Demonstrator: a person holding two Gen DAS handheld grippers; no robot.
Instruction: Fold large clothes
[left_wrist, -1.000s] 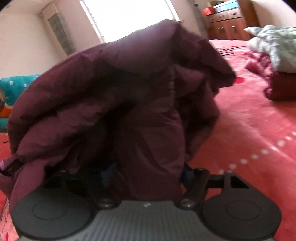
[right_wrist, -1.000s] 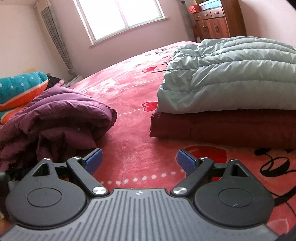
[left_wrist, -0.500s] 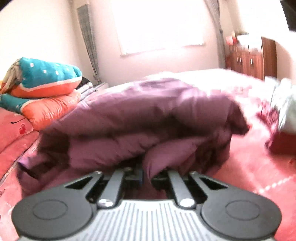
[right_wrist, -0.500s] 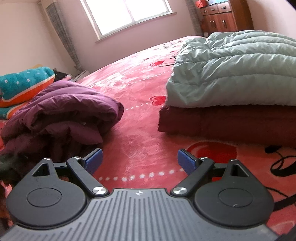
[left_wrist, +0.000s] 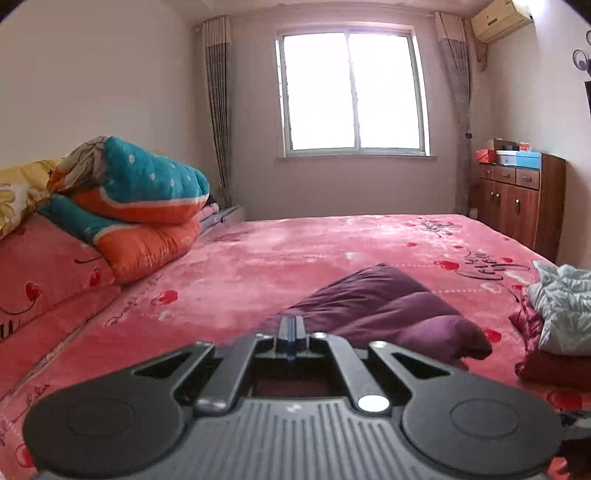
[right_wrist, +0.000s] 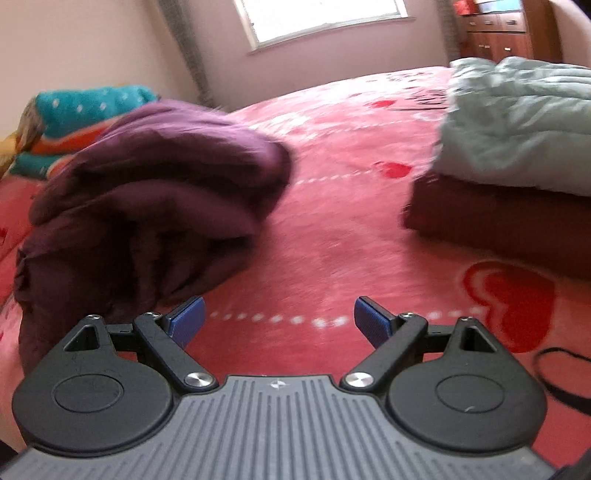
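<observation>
A bundled purple padded jacket lies on the red bedspread. In the left wrist view my left gripper is raised above its near edge, jaws shut together with nothing between them. In the right wrist view the same purple jacket fills the left side, blurred. My right gripper is open low over the bedspread, its left fingertip close to the jacket's near edge and nothing between the pads.
A folded pale green quilted garment lies on a dark red one at the right. Teal and orange quilts are stacked by the left wall. A wooden dresser stands at the back right.
My left gripper let go of the purple jacket, shut empty and rose back from it. My right gripper stayed open and shifted left toward the jacket.
</observation>
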